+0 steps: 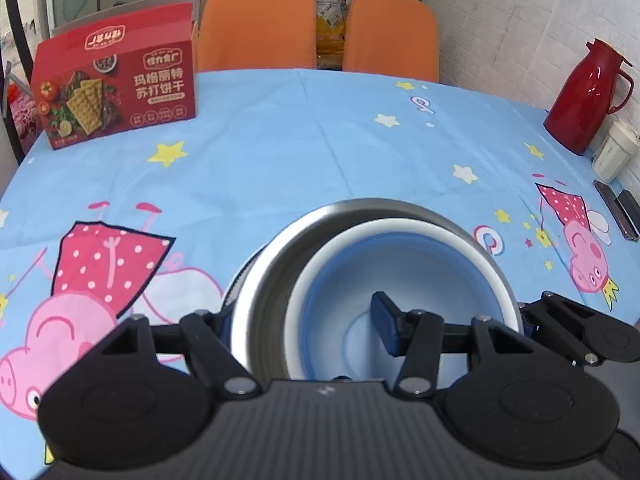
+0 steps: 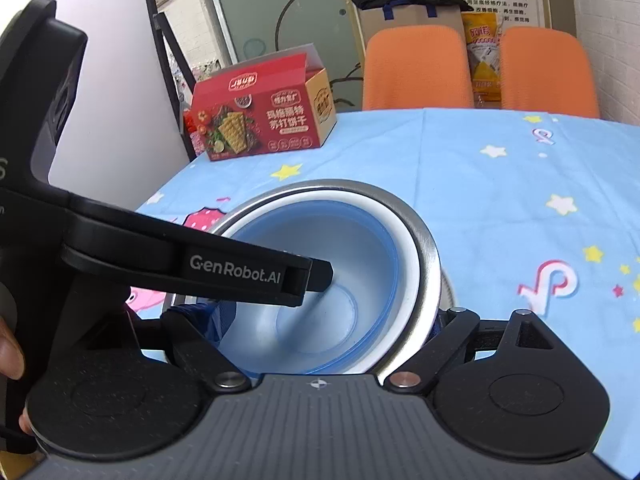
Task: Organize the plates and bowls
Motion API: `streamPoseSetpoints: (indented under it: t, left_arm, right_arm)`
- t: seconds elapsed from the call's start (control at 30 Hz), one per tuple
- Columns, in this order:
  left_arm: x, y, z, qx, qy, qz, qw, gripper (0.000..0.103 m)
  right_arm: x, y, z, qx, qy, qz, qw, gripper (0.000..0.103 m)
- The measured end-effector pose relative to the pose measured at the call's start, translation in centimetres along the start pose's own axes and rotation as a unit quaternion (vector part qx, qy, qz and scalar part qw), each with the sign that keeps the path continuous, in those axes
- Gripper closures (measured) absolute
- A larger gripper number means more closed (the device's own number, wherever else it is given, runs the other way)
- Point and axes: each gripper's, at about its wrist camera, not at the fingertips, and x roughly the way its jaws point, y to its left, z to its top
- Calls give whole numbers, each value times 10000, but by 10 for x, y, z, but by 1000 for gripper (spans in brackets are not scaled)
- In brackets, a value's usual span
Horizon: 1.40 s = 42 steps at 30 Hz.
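A blue bowl with a white rim sits nested inside a steel bowl on the blue cartoon tablecloth. My left gripper is shut on the near-left rims of the nested bowls: one finger is inside the blue bowl, the other is outside the steel wall. In the right wrist view the blue bowl lies in the steel bowl, and the left gripper's finger reaches into it. My right gripper is spread wide around the bowls' near edge; its fingertips are hidden.
A red cracker box stands at the far left of the table. A red thermos jug, a white jar and a dark phone sit at the right edge. Two orange chairs stand behind the table.
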Motion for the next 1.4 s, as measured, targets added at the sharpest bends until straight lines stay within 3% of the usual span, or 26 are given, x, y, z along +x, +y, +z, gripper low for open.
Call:
streamPoseSetpoints:
  t: [0.2,0.23,0.3,0.47,0.63,0.97,1.2,1.4]
  left_arm:
    - [9,10,-5,-27,-26,-133,9999,47]
    - [10,8,-5,-14,-66,-159,9999,39]
    - [5,7,-3,-35,-201,-104,9997,33]
    - [-36,2,-1,-128,-1147,356,9927,31]
    - [-64,-19,-8,-226,-1439,449,9883,30]
    - [-82,-76,-92,-226,-1489,707,9861,30]
    - [-84,-92,-148,-229,-1338,732,9880,30]
    - [-99,-99,-182,-214,-1483,858,9850,30]
  right_arm:
    - [9,2,-5,1,119,35,9999,27]
    - [11,1,-4,-4,147,11,9999,27]
    - [14,0,-3,-53,286,-29,9996,28]
    - [-15,-10,-2,-8,-207,-324,9993,28]
    - [-50,-20,-2,140,-712,-402,9966,28]
    - [-99,-48,-54,598,-1117,-1059,9863,27]
    - [-125,-53,-101,793,-1220,-1271,9812,27]
    - [-142,-39,-125,693,-1305,-1268,9809,27]
